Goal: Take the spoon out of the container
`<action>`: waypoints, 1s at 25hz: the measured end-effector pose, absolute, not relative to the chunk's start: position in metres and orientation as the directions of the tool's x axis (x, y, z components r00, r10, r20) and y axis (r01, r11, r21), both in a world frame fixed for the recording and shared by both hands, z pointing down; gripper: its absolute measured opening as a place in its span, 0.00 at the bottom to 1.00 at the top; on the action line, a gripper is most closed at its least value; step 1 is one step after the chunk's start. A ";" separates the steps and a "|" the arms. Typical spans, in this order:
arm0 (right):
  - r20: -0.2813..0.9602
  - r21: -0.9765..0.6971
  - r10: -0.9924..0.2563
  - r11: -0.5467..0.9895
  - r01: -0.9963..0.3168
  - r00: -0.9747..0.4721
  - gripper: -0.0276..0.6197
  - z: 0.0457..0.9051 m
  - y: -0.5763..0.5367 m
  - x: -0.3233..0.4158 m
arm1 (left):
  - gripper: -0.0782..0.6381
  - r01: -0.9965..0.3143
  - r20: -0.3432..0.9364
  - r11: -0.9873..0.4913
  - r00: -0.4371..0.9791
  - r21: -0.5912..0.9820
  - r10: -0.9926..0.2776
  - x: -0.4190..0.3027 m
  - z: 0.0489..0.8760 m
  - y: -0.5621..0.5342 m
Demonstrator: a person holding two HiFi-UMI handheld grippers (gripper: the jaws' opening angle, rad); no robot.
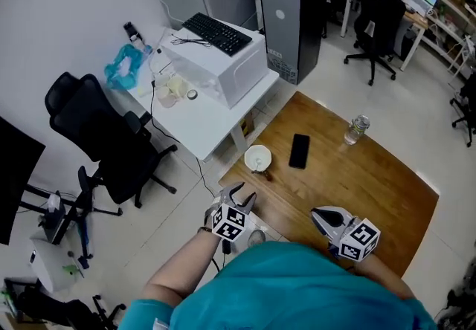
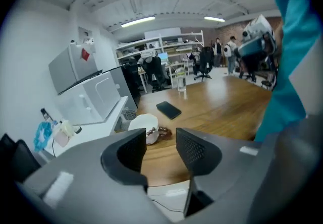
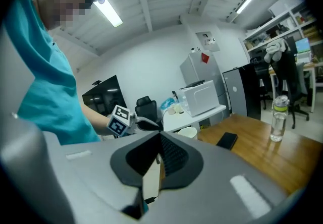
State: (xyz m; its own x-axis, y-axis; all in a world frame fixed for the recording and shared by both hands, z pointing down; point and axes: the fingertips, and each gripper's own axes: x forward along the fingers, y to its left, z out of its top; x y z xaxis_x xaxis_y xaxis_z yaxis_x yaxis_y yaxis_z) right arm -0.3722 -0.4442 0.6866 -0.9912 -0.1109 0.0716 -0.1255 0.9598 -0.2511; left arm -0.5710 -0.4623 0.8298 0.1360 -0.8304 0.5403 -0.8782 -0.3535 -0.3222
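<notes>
Two grippers hang over the wooden table's [image 1: 357,180] near edge: the left gripper [image 2: 160,150] has its jaws apart with nothing between them, and the right gripper [image 3: 159,155] is clamped together, empty. Just beyond the left one, the spoon [image 2: 160,131] lies in the white bowl [image 2: 144,123] by the table's left edge. A skewed pinch on the handle could tip the bowl or push it off, and a wide swing could hit the phone [image 1: 299,151] to its right.

The spoon [image 1: 263,172] is too small for me to make out in the head view. The left gripper's [image 2: 160,148] jaw hides the container's [image 2: 144,123] lower edge in its own view, and a teal shirt [image 1: 297,284] covers the table's [image 1: 349,180] near edge.
</notes>
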 end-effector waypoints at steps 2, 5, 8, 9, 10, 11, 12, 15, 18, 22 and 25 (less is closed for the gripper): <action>0.107 -0.240 -0.151 0.955 -0.173 -0.983 0.05 0.690 -0.455 -0.409 | 0.34 -0.820 0.582 -0.422 0.138 -0.387 -0.801 -0.606 0.853 -0.494; 0.158 -0.241 -0.226 0.935 -0.259 -0.961 0.05 0.695 -0.472 -0.451 | 0.35 -0.702 0.626 -0.551 0.192 -0.450 -0.756 -0.628 0.881 -0.536; 0.184 -0.245 -0.277 0.916 -0.317 -0.943 0.05 0.705 -0.486 -0.472 | 0.35 -0.570 0.650 -0.645 0.237 -0.509 -0.722 -0.626 0.909 -0.561; 0.188 -0.247 -0.288 0.911 -0.329 -0.939 0.05 0.709 -0.489 -0.471 | 0.35 -0.532 0.661 -0.668 0.245 -0.520 -0.709 -0.620 0.919 -0.566; 0.189 -0.250 -0.294 0.908 -0.336 -0.937 0.05 0.712 -0.491 -0.466 | 0.35 -0.500 0.674 -0.688 0.249 -0.525 -0.695 -0.611 0.929 -0.569; 0.190 -0.251 -0.297 0.907 -0.339 -0.936 0.05 0.714 -0.494 -0.460 | 0.35 -0.474 0.687 -0.705 0.250 -0.528 -0.682 -0.601 0.938 -0.572; 0.192 -0.251 -0.297 0.906 -0.340 -0.935 0.05 0.714 -0.496 -0.455 | 0.35 -0.455 0.697 -0.717 0.250 -0.528 -0.672 -0.593 0.945 -0.574; 0.202 -0.253 -0.298 0.904 -0.344 -0.933 0.05 0.711 -0.505 -0.463 | 0.27 -0.439 0.696 -0.723 0.260 -0.533 -0.670 -0.597 0.951 -0.583; 0.203 -0.263 -0.306 0.898 -0.353 -0.930 0.05 0.714 -0.508 -0.480 | 0.17 -0.446 0.683 -0.720 0.277 -0.532 -0.676 -0.615 0.948 -0.584; 0.200 -0.270 -0.312 0.893 -0.359 -0.929 0.05 0.726 -0.517 -0.491 | 0.17 -0.482 0.678 -0.733 0.327 -0.479 -0.658 -0.627 0.941 -0.581; 0.187 -0.268 -0.314 0.895 -0.356 -0.931 0.05 0.723 -0.522 -0.497 | 0.17 -0.570 0.623 -0.706 0.385 -0.420 -0.681 -0.636 0.905 -0.582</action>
State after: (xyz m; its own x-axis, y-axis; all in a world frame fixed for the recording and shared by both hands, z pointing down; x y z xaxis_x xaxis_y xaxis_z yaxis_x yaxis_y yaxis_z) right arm -0.4973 -0.5225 0.7227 -0.9309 -0.3140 0.1866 -0.3557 0.8955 -0.2676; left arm -0.6358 -0.5817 0.9047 0.3850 -0.6808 0.6232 -0.5701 -0.7064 -0.4195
